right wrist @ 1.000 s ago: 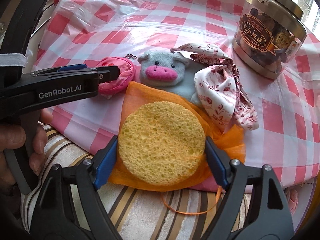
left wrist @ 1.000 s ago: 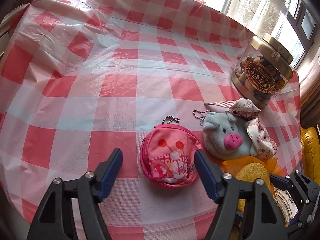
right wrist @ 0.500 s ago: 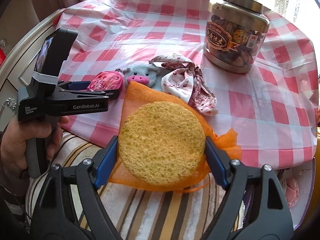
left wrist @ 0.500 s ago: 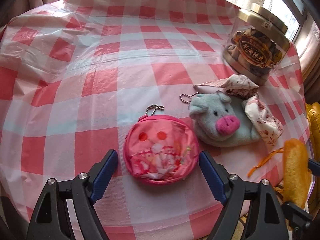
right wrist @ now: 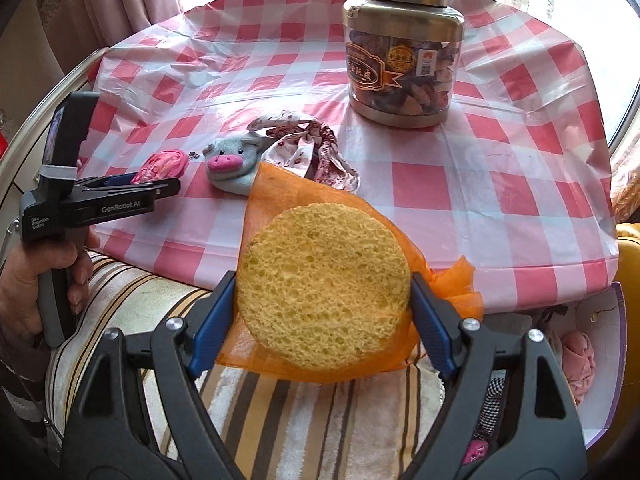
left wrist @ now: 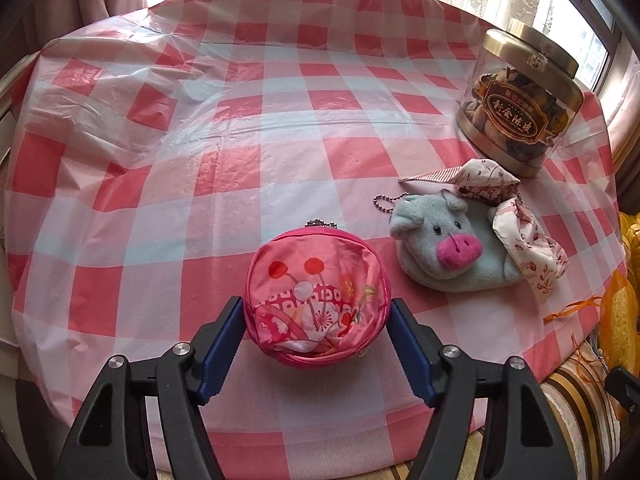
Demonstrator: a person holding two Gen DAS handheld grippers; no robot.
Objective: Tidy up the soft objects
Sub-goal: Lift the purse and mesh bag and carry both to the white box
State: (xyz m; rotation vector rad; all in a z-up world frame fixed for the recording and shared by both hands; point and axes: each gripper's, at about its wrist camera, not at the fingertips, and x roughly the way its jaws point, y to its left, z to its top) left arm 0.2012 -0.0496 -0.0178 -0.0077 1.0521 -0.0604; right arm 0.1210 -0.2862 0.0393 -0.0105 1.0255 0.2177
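A round pink floral pouch [left wrist: 316, 292] lies near the front edge of the checked table [left wrist: 240, 120]. My left gripper [left wrist: 317, 312] straddles it; its jaws are closing and both blue pads touch the pouch's sides. In the right wrist view the same gripper [right wrist: 176, 188] reaches onto the pouch [right wrist: 164, 164] from the left. My right gripper [right wrist: 322, 292] is shut on a round yellow sponge [right wrist: 324, 284] inside an orange mesh bag [right wrist: 280, 188], held off the table over a striped cushion [right wrist: 320, 412]. A grey plush pig [left wrist: 444, 248] and a floral cloth [left wrist: 524, 248] lie right of the pouch.
A gold-lidded jar [left wrist: 520, 104] of dried peel stands at the table's back right. Below the table's right corner, a white box [right wrist: 604, 360] holds pink and checked soft things. A hand [right wrist: 24, 272] grips the left tool's handle. Curtains and a window lie behind.
The left jaws have come in from wide apart onto the pouch's sides. The right gripper has drawn back and up from the table with the sponge, lifting its mesh bag off the pig.
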